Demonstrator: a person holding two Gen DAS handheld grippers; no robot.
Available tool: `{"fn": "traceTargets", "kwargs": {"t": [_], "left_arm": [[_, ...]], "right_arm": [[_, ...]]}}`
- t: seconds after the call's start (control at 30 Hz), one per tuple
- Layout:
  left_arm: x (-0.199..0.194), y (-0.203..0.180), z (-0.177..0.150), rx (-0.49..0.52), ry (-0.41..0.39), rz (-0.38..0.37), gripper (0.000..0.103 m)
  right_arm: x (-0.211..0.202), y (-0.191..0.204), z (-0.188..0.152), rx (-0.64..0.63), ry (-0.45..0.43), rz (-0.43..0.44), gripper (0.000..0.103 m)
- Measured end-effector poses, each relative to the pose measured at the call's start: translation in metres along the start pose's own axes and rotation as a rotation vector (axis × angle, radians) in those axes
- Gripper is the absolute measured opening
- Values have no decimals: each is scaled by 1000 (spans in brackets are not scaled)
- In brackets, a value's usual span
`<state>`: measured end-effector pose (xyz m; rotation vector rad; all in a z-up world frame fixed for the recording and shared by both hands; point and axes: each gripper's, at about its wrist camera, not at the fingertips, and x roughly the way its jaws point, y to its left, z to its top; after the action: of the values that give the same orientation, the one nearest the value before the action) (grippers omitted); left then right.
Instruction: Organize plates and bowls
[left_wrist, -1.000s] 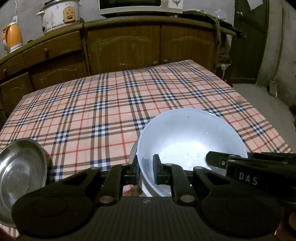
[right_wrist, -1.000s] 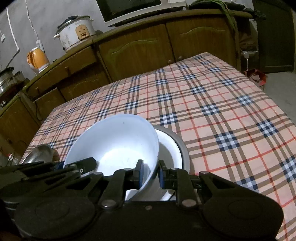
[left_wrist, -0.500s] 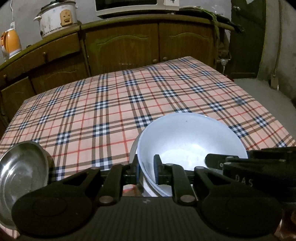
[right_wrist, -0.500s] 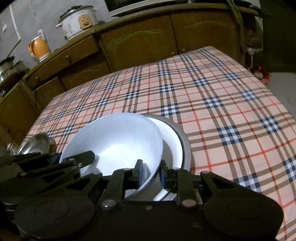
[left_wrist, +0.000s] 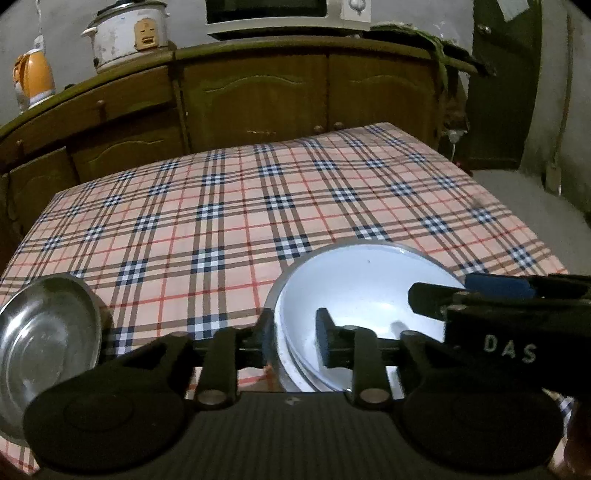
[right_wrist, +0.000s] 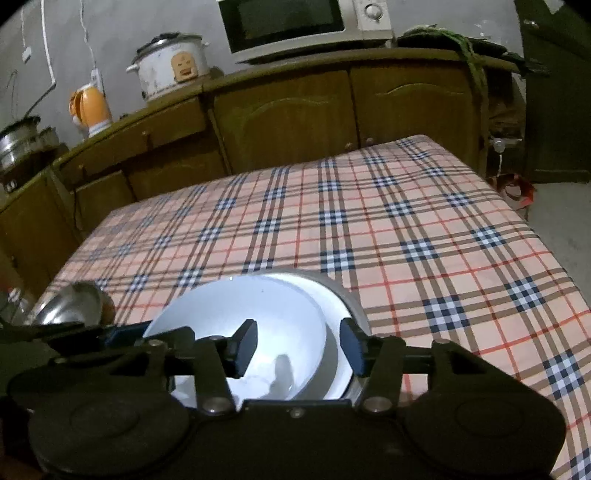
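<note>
Two grippers releasing: left gripper (left_wrist: 295, 332) and right gripper (right_wrist: 298, 343) jaws just opening, each straddling the rim unpinched | white bowl (right_wrist: 255, 325) nesting in metal-rimmed dish (right_wrist: 345, 295) on plaid tablecloth (right_wrist: 406, 229) | advice: withdrawing straight back, avoiding rim | steel bowl (left_wrist: 44, 343) waiting beside.

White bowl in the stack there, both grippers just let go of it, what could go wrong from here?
1. The white bowl looks off-centre in the dishes under it, so it may rock or slide.
2. The left gripper and right gripper, jaws just opened, each straddle its rim; pulling back carelessly could snag it.
3. The steel bowl sits near the table edge and could be knocked off.
</note>
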<state>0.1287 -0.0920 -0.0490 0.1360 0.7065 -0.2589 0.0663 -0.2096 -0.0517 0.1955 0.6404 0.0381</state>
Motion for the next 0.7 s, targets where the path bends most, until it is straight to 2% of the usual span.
{"fn": "traceTargets", "kwargs": {"t": [0.3, 0.43, 0.7], "left_arm": [[-8, 7, 4, -56, -5, 8, 54], [-10, 11, 3, -80, -5, 15, 65], [-7, 29, 0, -142, 16, 48, 70]], "right_arm": [[-13, -8, 0, 45, -32, 7, 82], [-16, -14, -4, 52, -32, -24, 82], [-17, -33, -14, 89, -9, -22, 82]]}}
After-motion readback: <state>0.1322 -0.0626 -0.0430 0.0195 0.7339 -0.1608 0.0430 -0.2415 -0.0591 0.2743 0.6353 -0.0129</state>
